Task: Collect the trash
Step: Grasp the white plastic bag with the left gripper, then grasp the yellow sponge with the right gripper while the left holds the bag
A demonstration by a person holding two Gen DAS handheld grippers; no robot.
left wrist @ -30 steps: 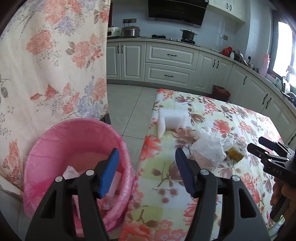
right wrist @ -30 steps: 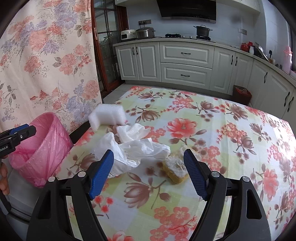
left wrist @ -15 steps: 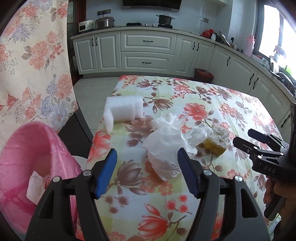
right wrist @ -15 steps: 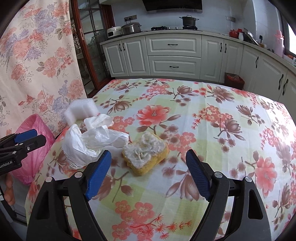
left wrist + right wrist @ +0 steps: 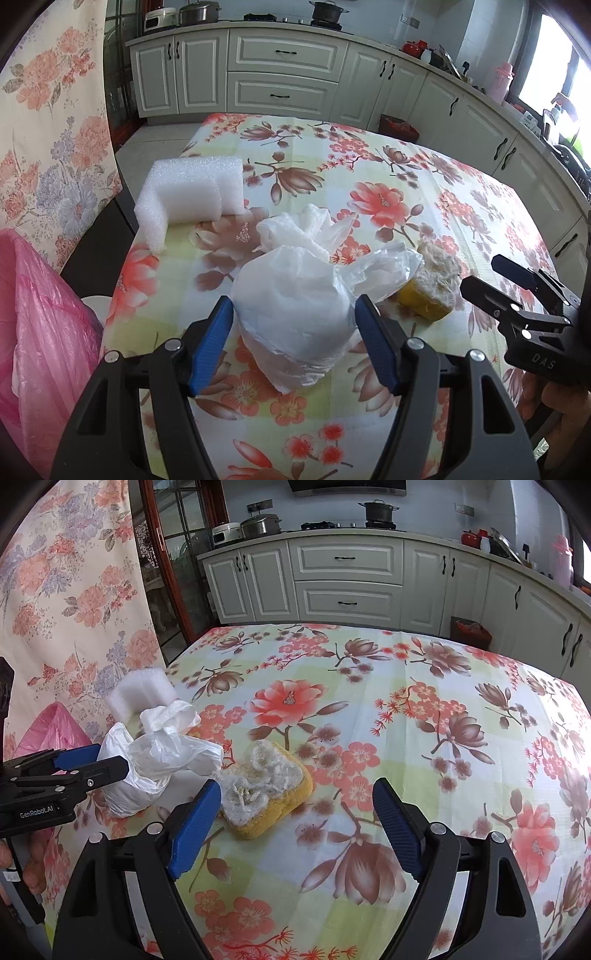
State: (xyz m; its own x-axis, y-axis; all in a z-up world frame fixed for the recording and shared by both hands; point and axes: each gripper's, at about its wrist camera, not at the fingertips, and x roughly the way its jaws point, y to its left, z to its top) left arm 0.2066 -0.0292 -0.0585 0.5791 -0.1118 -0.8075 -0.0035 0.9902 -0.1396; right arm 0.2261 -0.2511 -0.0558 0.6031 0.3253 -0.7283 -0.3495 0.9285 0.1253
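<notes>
The plastic bag (image 5: 295, 314) is looking thin, crinkled and glossy, and the foam block (image 5: 192, 192) is showing a white, grainy, matt surface. The sponge (image 5: 266, 794) is looking yellow and porous under a frayed, rough top. The tablecloth (image 5: 406, 709) is showing smooth, flowered cloth. The bin liner (image 5: 40, 314) is gleaming as thin pink plastic.

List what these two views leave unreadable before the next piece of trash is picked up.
- Pink-lined bin: cut off by the left edge of the left wrist view; its contents are out of sight.
- White plastic bag: opaque, so what is inside is hidden; it also covers part of the yellow sponge.
- Left claw: whether its pads touch the bag is unclear.
- Foam block: partly behind the crumpled bag in the right wrist view.
</notes>
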